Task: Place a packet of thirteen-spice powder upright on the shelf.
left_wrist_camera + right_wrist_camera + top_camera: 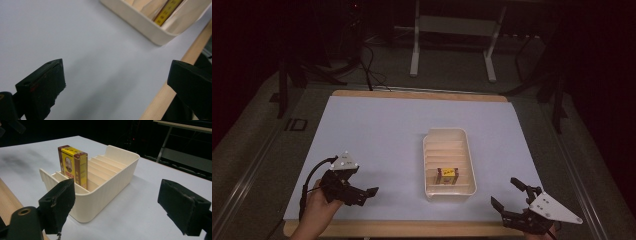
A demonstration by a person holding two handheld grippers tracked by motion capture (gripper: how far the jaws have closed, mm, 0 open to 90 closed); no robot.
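A cream slotted tray (464, 150) lies right of the middle of the white sheet. A yellow and maroon box (447, 175) stands upright in one of its near slots. My left gripper (365, 195) hovers at the front left, open, with nothing between its fingers, pointing right toward the tray. My right gripper (506, 193) is at the front right corner, open and empty, aimed at the tray's near end. In the right gripper view the box (73, 165) stands in the tray (110, 187) just beyond my open gripper (121, 205). The left gripper view has the tray's corner (140, 21) beyond my open gripper (116, 85).
The white sheet (377, 135) covers a wooden board whose front edge (412, 229) runs just below both grippers. Several tray slots behind the box hold nothing. Dark floor, cables and a white stand's legs (414, 55) lie beyond the table.
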